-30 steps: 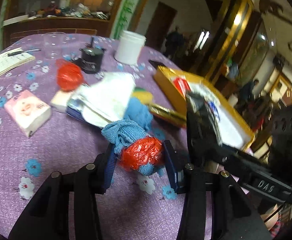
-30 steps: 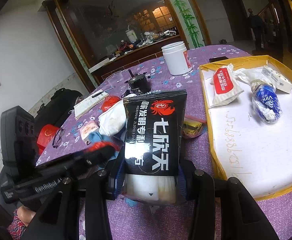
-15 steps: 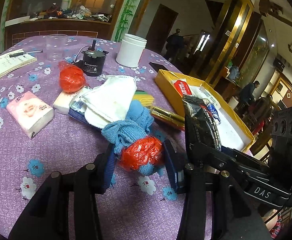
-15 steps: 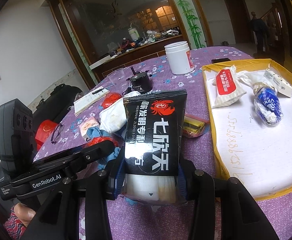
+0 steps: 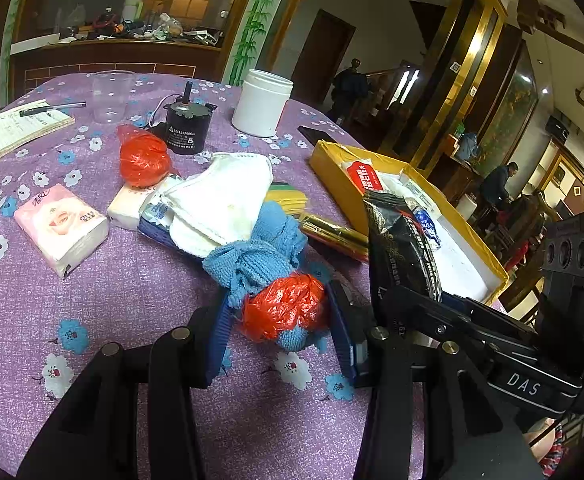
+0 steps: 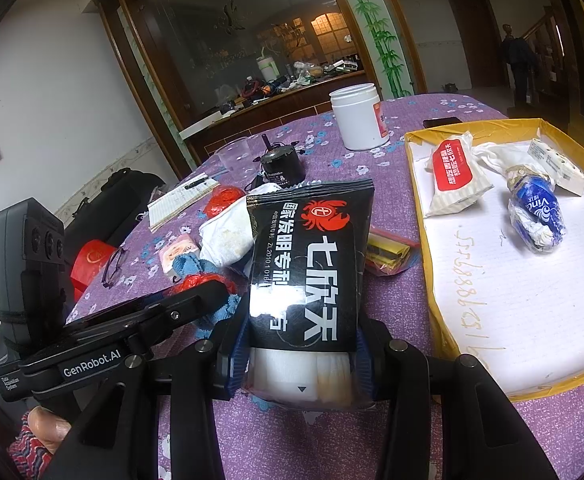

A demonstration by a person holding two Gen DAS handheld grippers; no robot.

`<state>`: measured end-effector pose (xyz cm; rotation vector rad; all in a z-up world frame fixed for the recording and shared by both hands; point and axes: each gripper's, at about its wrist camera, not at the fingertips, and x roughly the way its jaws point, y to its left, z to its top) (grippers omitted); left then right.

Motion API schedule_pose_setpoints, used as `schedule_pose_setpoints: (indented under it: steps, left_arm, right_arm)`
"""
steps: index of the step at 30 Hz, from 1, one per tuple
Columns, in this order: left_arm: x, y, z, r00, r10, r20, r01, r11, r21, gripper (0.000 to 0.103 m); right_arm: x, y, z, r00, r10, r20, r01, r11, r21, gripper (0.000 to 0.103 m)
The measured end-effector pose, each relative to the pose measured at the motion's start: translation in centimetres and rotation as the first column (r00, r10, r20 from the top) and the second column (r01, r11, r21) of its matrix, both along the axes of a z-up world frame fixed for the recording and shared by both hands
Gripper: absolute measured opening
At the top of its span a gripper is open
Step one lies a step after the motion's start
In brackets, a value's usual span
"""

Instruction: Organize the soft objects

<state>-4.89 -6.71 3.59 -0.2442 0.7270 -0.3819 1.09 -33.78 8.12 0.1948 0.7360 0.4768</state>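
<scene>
Clamped low between the right gripper (image 6: 299,364) jaws above the tablecloth, the light, crinkly black packet (image 6: 309,264) is judged slippery, while a soft red bundle (image 5: 286,312) is squeezed by the left gripper (image 5: 278,332).

We are in a lived-in home dining room: a bench under a purple flowered cloth (image 5: 140,280), a cluttered wooden sideboard (image 5: 112,46), painted bamboo pillars (image 5: 252,24), gilt door frames (image 5: 451,80).
</scene>
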Motion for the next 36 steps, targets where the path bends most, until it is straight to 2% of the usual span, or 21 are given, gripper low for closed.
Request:
schedule_pose_setpoints:
  steps: [12, 22, 29, 36]
  left_arm:
    - [-0.1, -0.6, 0.3, 1.000, -0.001, 0.003, 0.001, 1.000, 0.027, 0.043]
    - [-0.2, -1.8, 1.1, 1.000, -0.021, 0.005, 0.021, 0.999, 0.039, 0.043]
    - [-0.3, -3.9, 1.7, 0.999, -0.050, 0.005, 0.049, 0.997, 0.065, 0.043]
    - [0.3, -7.5, 3.3, 0.993, -0.118, 0.006, 0.117, 0.990, 0.073, 0.043]
  right_arm:
    - [0.2, -1.7, 0.2, 1.000, -0.021, -0.015, 0.022, 0.998, 0.060, 0.045]
    - [-0.4, -4.9, 1.9, 0.997, -0.082, 0.011, 0.080, 0.990, 0.118, 0.045]
    - [-1.0, -7.4, 2.6, 0.993, -0.114, 0.018, 0.110, 0.982, 0.152, 0.045]
    - [-1.4, -12.0, 3.7, 0.979, -0.201, 0.037, 0.190, 0.962, 0.197, 0.045]
